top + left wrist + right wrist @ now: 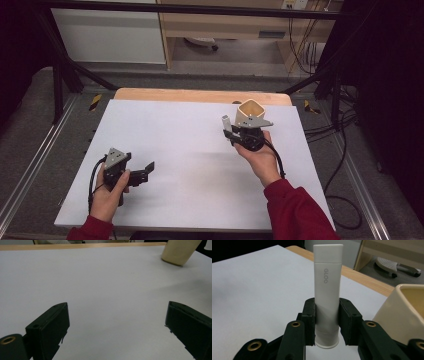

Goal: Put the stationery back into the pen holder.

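White table sheet (190, 150), cream cup (404, 312) near far edge. Right gripper (327, 322) clamped on upright glue stick (328, 290) beside cup: lift clear, centre over mouth, lower straight. Left gripper (116, 322) open, idle.

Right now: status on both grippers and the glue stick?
Right gripper shut on glue stick, beside cream cup. Left gripper open, empty, over white table. Nothing in the way.

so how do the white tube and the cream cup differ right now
The tube is slim, white and marked GLOO; the cup is wide, cream and unmarked. The tube is clamped in the right gripper; the cup stands free beside it. The tube is capped; the cup is open at the top. Both are above the white table.
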### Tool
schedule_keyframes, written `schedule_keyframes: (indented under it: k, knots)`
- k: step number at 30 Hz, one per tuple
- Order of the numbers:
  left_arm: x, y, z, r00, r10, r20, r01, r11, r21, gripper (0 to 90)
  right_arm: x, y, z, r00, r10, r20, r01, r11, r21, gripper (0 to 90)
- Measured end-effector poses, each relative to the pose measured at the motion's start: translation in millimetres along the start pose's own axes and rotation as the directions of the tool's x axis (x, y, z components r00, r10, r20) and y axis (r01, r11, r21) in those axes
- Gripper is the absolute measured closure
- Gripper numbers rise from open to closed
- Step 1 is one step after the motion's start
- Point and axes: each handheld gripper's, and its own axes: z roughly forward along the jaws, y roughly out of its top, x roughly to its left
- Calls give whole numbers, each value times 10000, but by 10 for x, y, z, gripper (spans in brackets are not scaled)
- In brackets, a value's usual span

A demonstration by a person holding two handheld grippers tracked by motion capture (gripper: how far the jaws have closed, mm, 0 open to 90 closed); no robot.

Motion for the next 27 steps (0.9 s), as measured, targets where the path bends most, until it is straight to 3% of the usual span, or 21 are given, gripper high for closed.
schedule_keyframes:
  k: [9,27]
  knots:
    - [15,0,-1,10000,-67,-11,67,10000,-1,52,-150,139,-8,9968,791,127,-780,9945,-696,681]
    - [47,-3,-5,9999,-124,-31,123,9999,-29,54,-335,283,-1,9891,1441,303,-1379,9786,-1527,681]
